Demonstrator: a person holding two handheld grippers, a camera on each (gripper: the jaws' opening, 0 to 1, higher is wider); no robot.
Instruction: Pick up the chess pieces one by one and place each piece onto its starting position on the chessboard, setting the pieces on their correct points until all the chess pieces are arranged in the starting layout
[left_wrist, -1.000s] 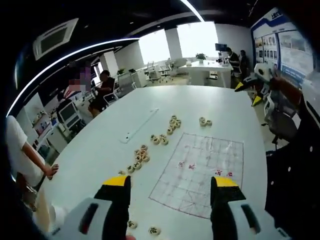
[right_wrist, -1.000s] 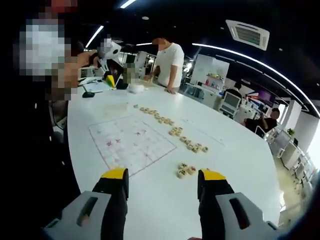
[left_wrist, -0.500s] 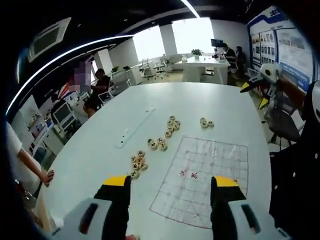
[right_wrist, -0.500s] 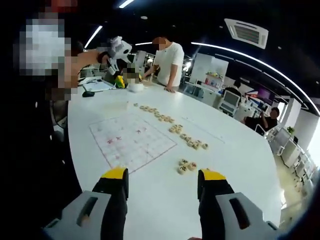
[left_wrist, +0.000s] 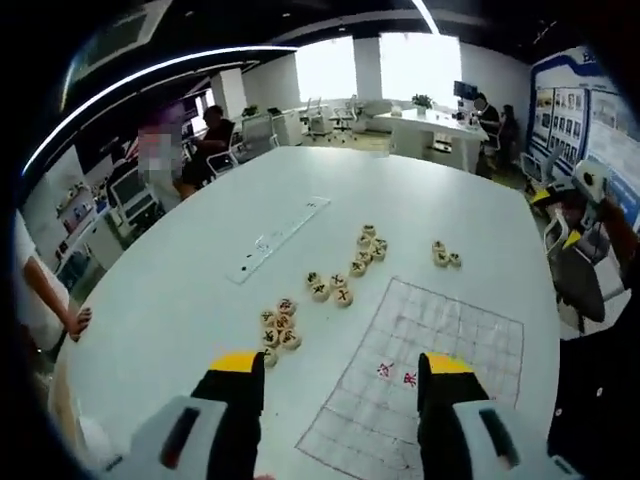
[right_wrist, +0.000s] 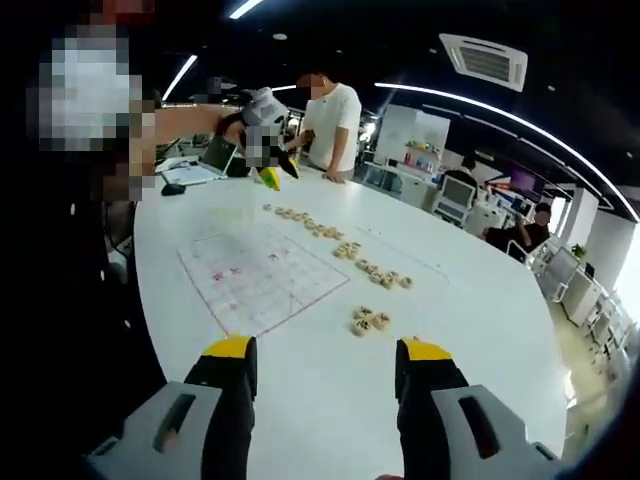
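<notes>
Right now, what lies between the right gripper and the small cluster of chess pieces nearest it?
In the right gripper view, only bare white table separates the open right gripper from the small cluster. The chessboard lies off to the side.

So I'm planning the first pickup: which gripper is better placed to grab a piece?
Probably the left gripper: open, with a cluster of pieces just ahead of it. The right gripper, also open, has a small group farther ahead.
</notes>
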